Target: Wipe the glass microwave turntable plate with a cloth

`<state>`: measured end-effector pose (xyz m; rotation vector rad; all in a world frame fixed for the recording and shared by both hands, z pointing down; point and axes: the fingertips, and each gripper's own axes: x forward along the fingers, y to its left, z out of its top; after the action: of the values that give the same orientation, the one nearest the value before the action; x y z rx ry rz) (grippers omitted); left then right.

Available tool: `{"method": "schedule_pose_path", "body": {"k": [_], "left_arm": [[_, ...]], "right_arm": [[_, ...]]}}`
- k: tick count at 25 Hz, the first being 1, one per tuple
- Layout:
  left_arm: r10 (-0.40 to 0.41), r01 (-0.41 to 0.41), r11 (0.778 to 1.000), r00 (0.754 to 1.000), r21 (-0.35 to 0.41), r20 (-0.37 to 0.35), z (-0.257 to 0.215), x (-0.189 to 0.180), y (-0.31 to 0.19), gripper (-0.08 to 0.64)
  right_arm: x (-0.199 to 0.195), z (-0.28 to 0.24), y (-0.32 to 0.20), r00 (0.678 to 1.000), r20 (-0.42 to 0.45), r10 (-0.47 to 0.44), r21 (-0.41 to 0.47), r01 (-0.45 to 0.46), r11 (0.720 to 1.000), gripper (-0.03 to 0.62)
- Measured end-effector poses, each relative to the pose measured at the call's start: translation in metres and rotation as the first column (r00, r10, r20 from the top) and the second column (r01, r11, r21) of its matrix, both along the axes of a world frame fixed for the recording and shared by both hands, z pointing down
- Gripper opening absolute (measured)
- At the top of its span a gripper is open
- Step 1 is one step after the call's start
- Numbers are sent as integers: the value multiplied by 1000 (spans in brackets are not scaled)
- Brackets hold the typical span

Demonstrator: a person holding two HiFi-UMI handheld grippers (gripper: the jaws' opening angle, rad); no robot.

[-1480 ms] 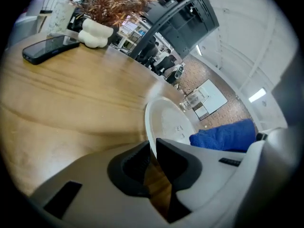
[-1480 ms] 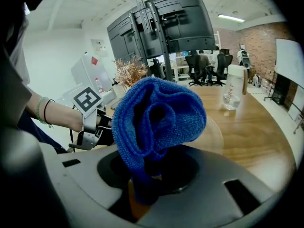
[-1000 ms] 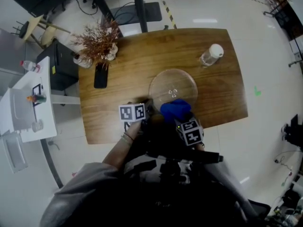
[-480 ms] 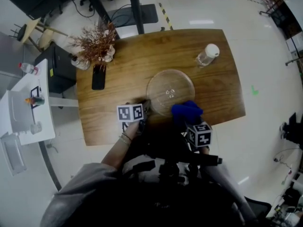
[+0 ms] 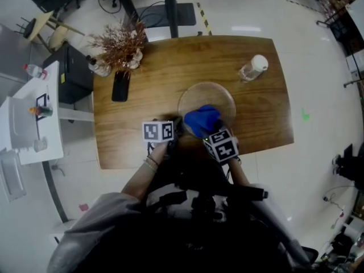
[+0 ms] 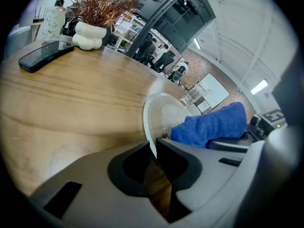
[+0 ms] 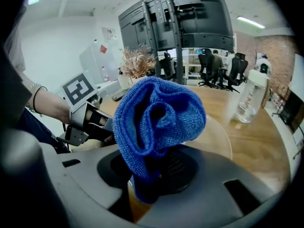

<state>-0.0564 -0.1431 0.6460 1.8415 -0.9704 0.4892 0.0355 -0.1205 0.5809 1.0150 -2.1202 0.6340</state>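
The round glass turntable plate [image 5: 211, 98] lies on the wooden table [image 5: 153, 67], near its front edge. My left gripper [image 5: 177, 131] is shut on the plate's near-left rim; in the left gripper view the jaws [image 6: 153, 148] pinch the plate's edge [image 6: 161, 115]. My right gripper [image 5: 208, 131] is shut on a bunched blue cloth [image 5: 201, 120], which rests over the plate's near part. In the right gripper view the cloth [image 7: 159, 120] fills the jaws [image 7: 151, 175] and hides much of the plate [image 7: 219, 133] behind it.
A clear water bottle with a white cap [image 5: 253, 66] stands at the table's back right. A black phone [image 5: 120, 86] and a white vase of dried plants [image 5: 120, 45] sit at the back left. A white side table [image 5: 31, 115] stands on the left.
My right gripper swung right with the cloth, past the plate's edge, then came back left and forward onto the plate. The left gripper has stayed on the rim.
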Motion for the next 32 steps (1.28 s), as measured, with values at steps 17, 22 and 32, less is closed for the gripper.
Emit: {"method": "schedule_pose_path", "body": {"k": [17, 22, 32], "left_arm": [[-4, 4, 1000, 1000, 16, 20, 0, -1, 0, 37], [-5, 4, 1000, 999, 24, 34, -1, 0, 2, 38], [-6, 4, 999, 999, 39, 47, -2, 0, 2, 37]], "right_arm": [[91, 19, 14, 972, 14, 233, -64, -231, 971, 118], [114, 18, 17, 950, 89, 300, -85, -293, 952, 118], [55, -7, -11, 993, 46, 108, -13, -107, 994, 118]]}}
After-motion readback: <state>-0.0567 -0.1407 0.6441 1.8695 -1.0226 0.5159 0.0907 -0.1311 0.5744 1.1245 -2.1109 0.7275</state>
